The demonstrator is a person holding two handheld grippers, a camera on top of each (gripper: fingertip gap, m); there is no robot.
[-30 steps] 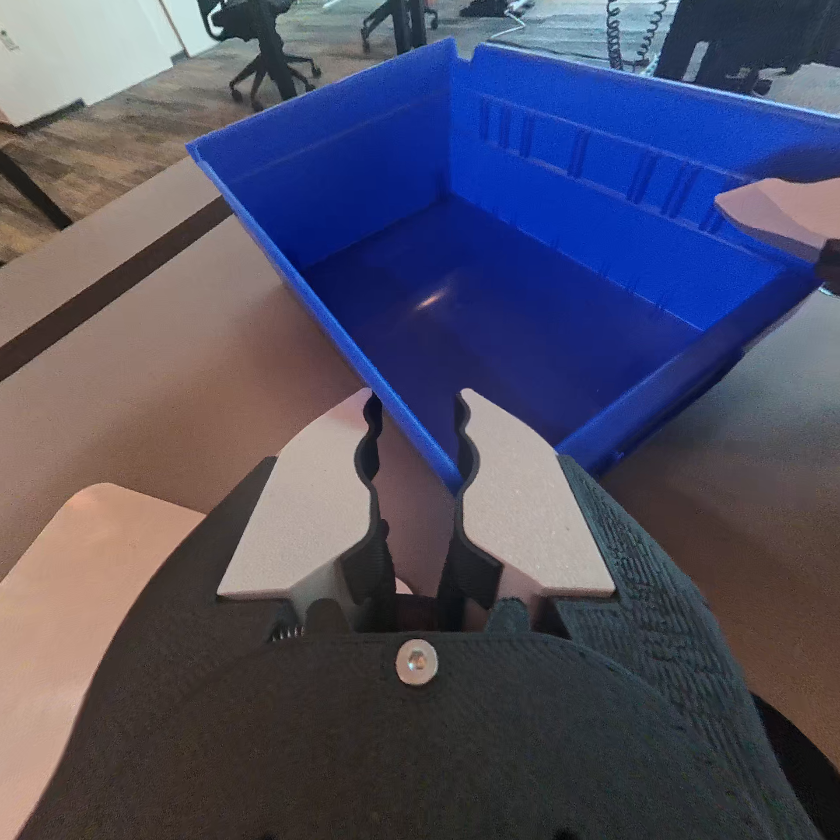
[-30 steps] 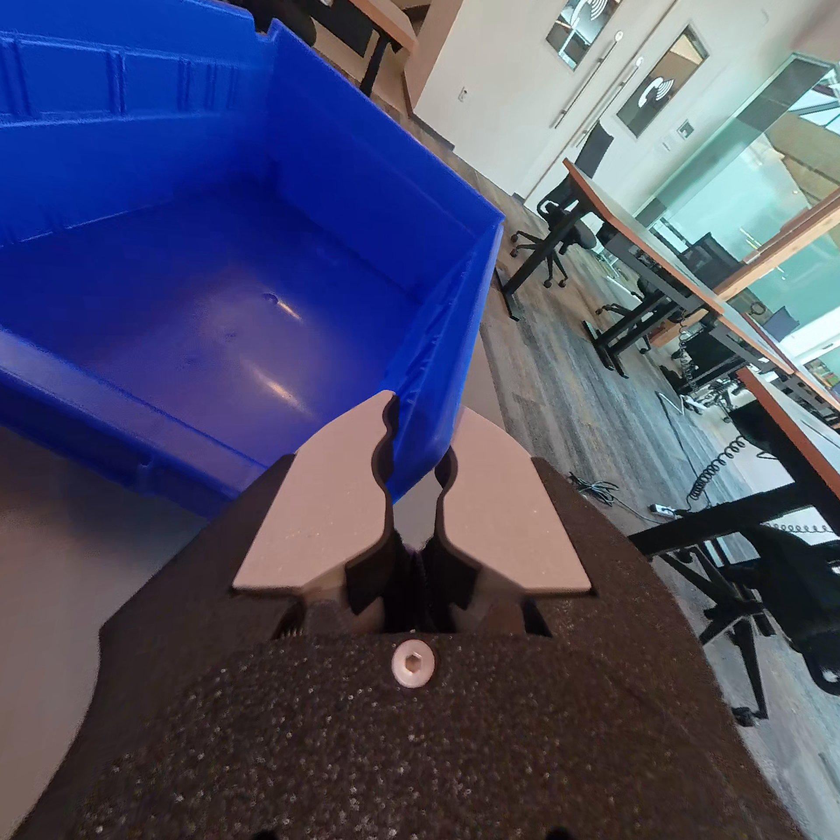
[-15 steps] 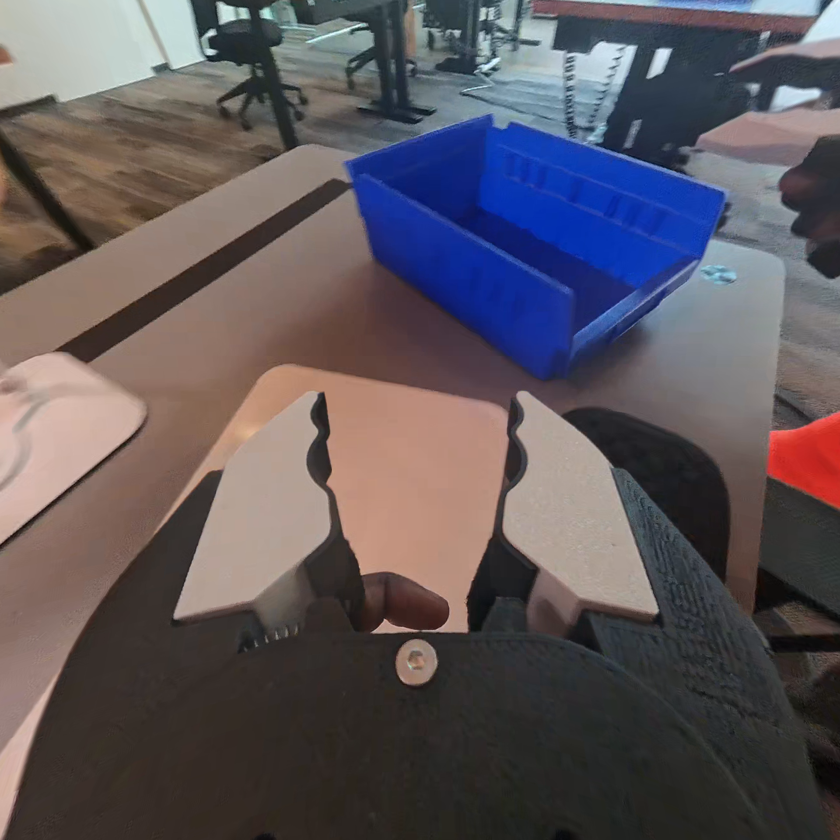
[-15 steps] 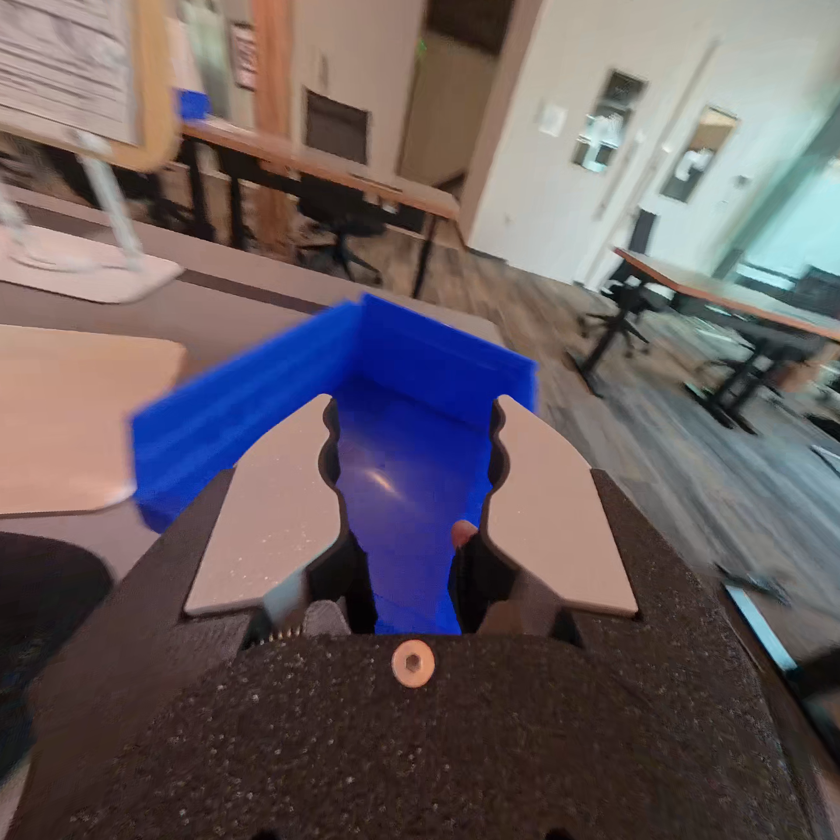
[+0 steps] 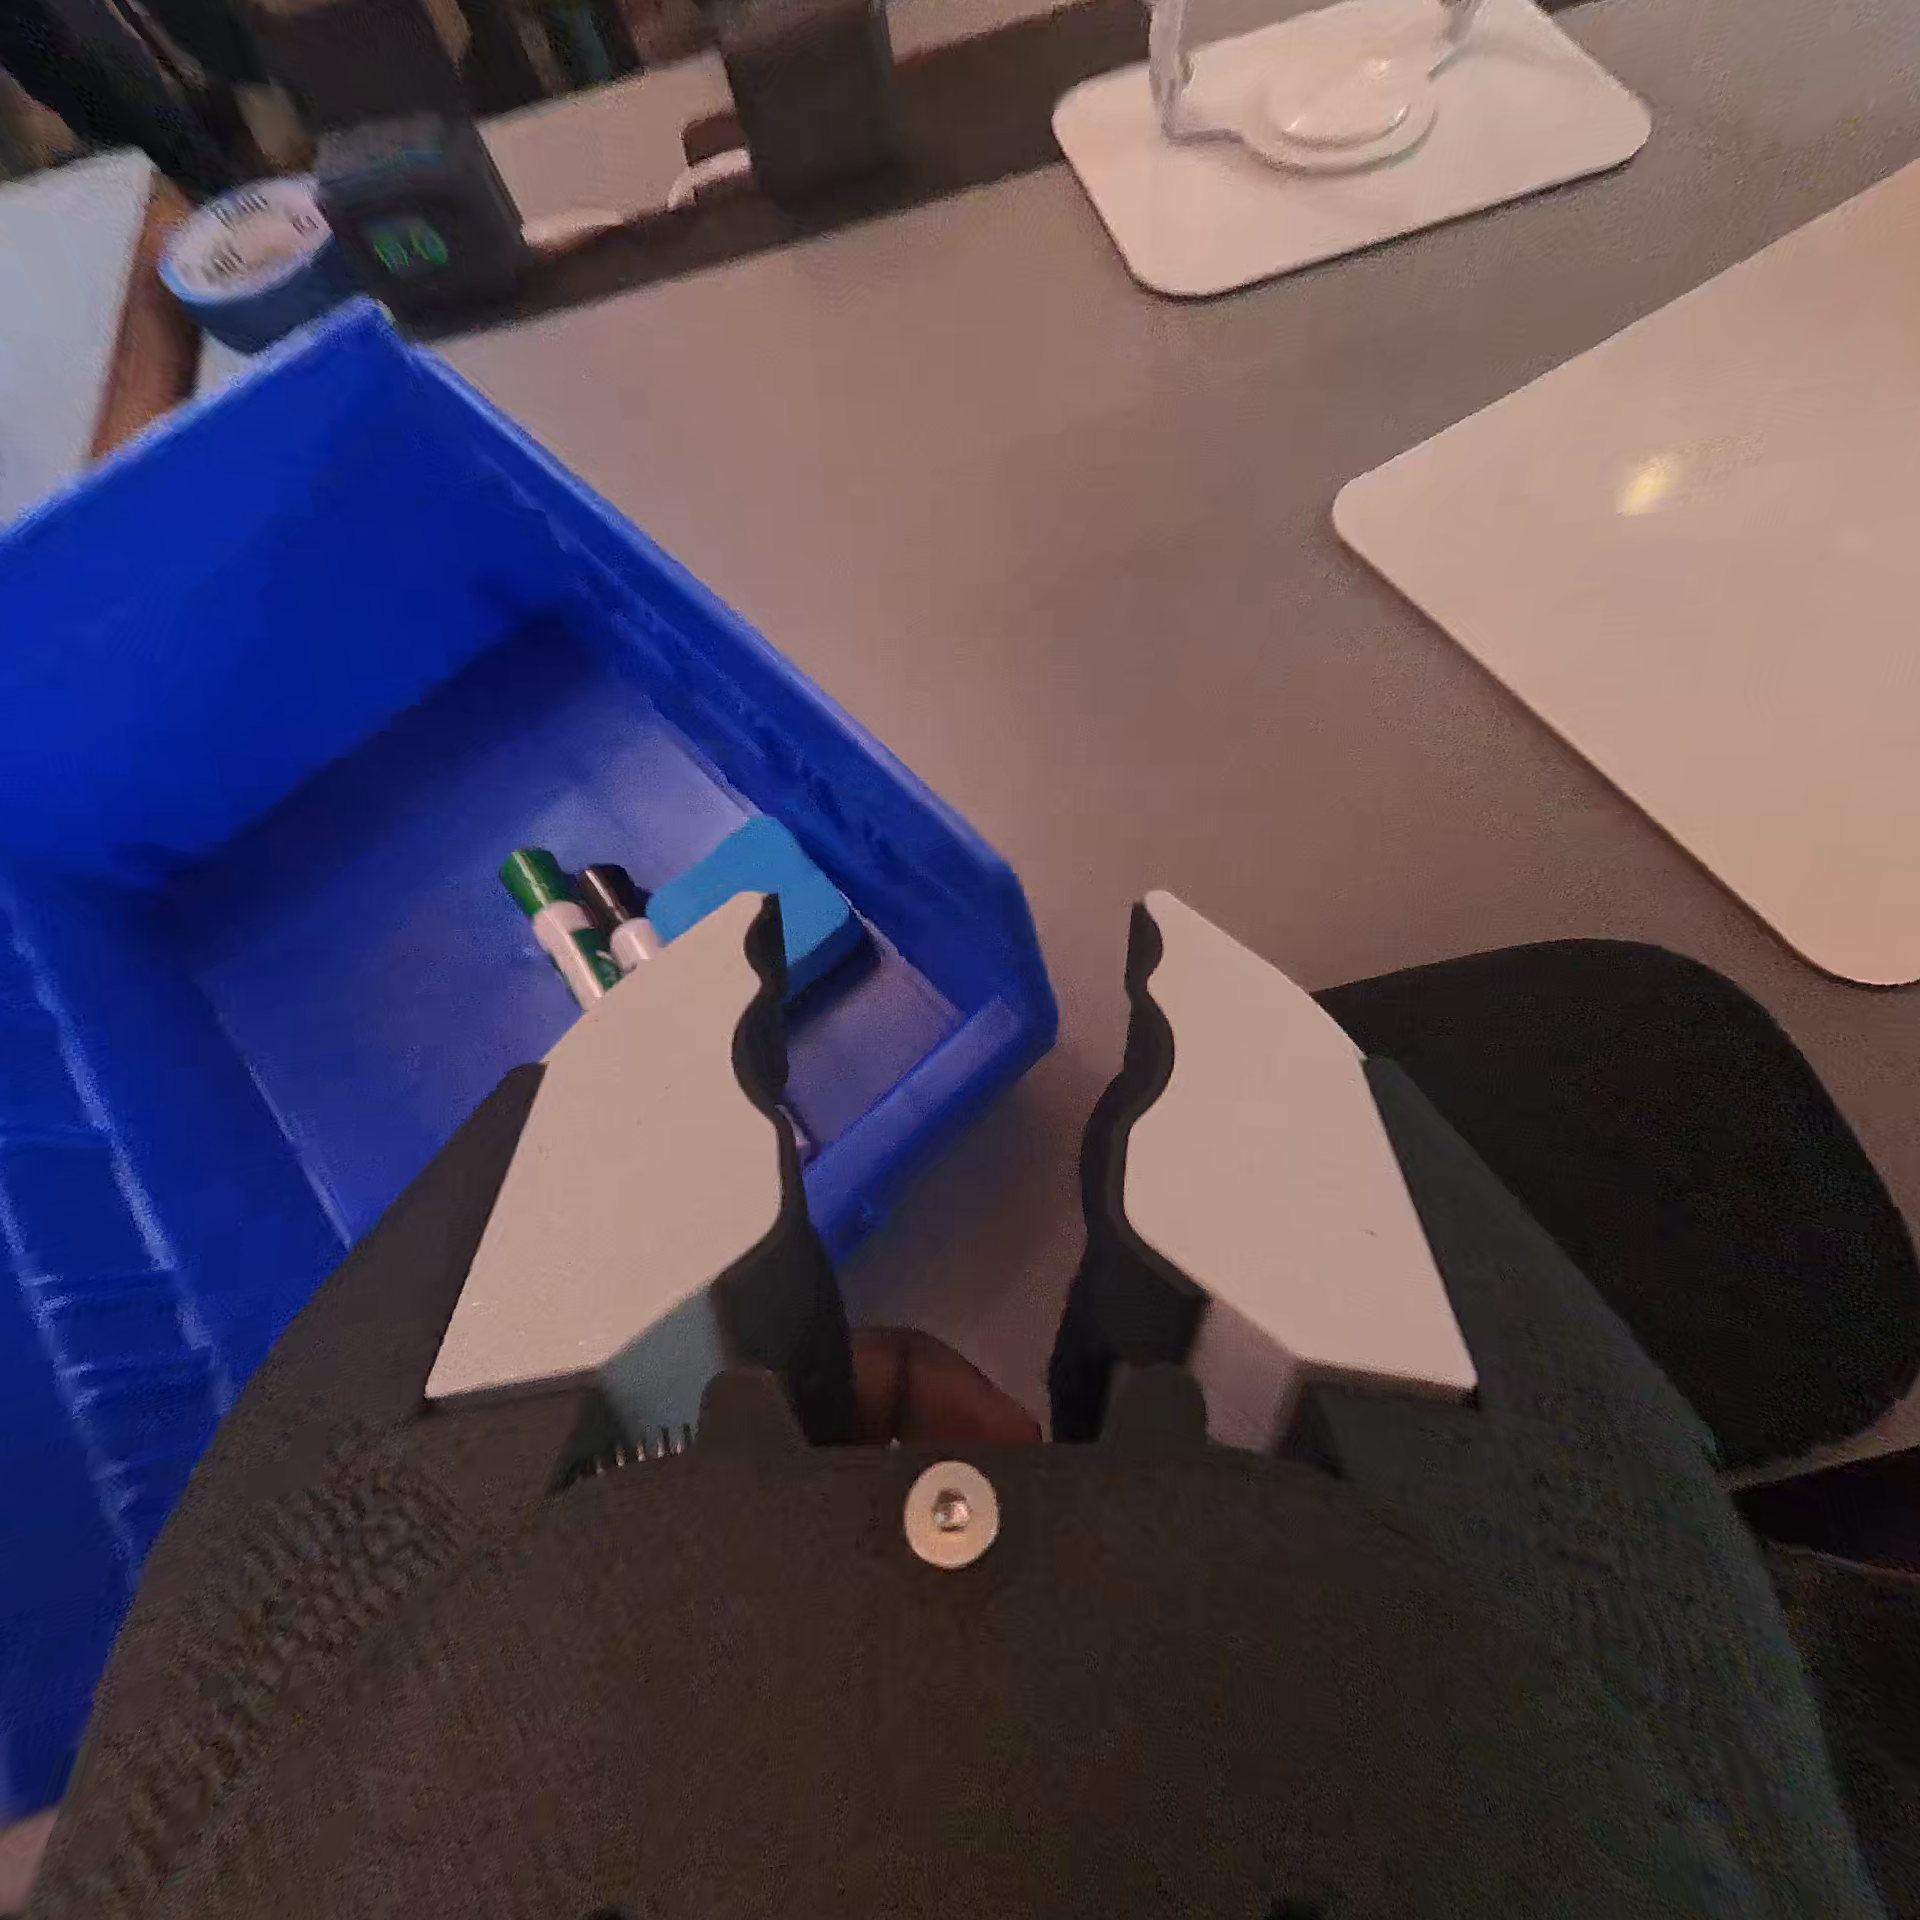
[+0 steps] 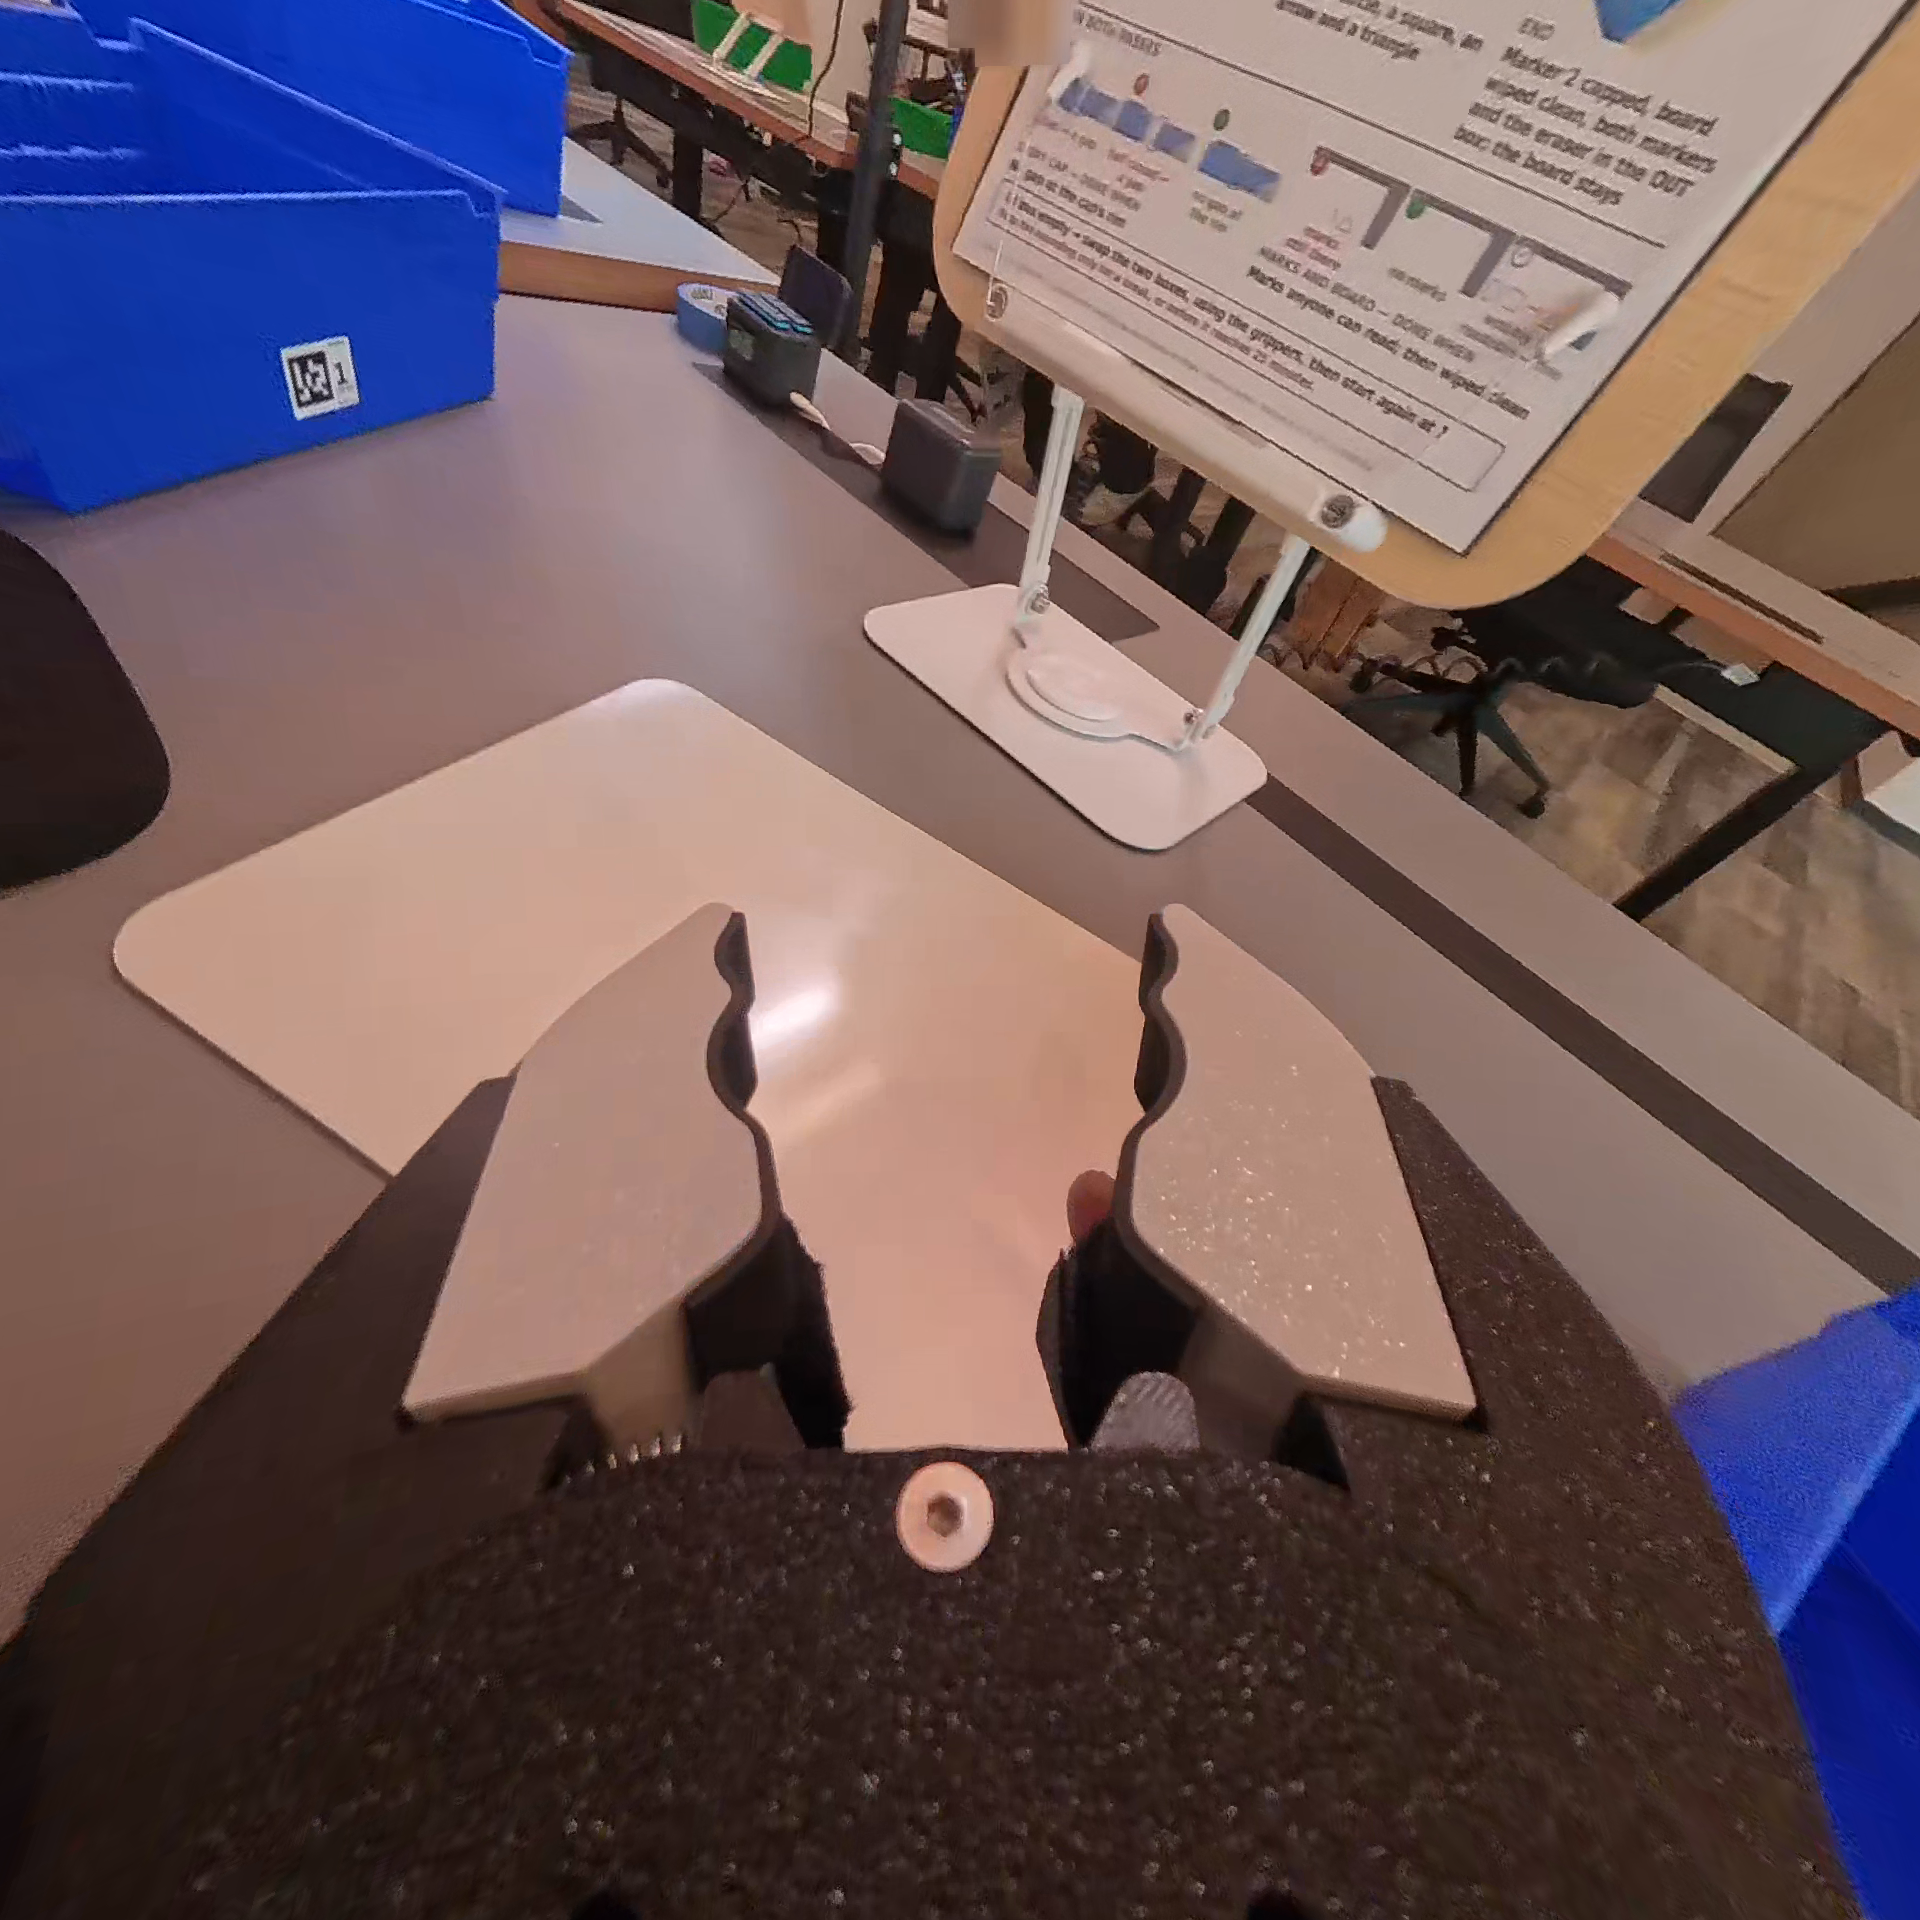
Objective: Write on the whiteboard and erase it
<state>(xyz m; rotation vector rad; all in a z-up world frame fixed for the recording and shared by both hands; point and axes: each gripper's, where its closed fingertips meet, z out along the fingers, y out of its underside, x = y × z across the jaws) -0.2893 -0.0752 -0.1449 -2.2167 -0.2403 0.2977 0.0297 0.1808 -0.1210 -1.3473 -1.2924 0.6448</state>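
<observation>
My left gripper [image 5: 951,914] is open and empty, above the near right corner of a blue bin [image 5: 312,623]. In the bin lie a green marker [image 5: 551,925], a black marker [image 5: 613,909] and a light blue eraser [image 5: 790,904]. The blank whiteboard [image 5: 1704,582] lies flat on the table to the right of the bin. My right gripper [image 6: 945,920] is open and empty, above the near part of the whiteboard [image 6: 582,883]. The board has no marks that I can see.
A white stand base [image 6: 1081,717] holds a clipboard with a printed sheet [image 6: 1382,239] behind the whiteboard. A black pad [image 5: 1621,1174] lies near the left gripper. Stacked blue bins [image 6: 239,239], a tape roll [image 5: 249,260] and small dark boxes [image 6: 940,462] stand at the back. Another blue bin's corner [image 6: 1829,1475] is at the right. About 40 cm separates my left fingertips from my right.
Both grippers left the empty blue bin's walls and opened wide. The left swung over to a bin with markers and an eraser; the right swung over the whiteboard.
</observation>
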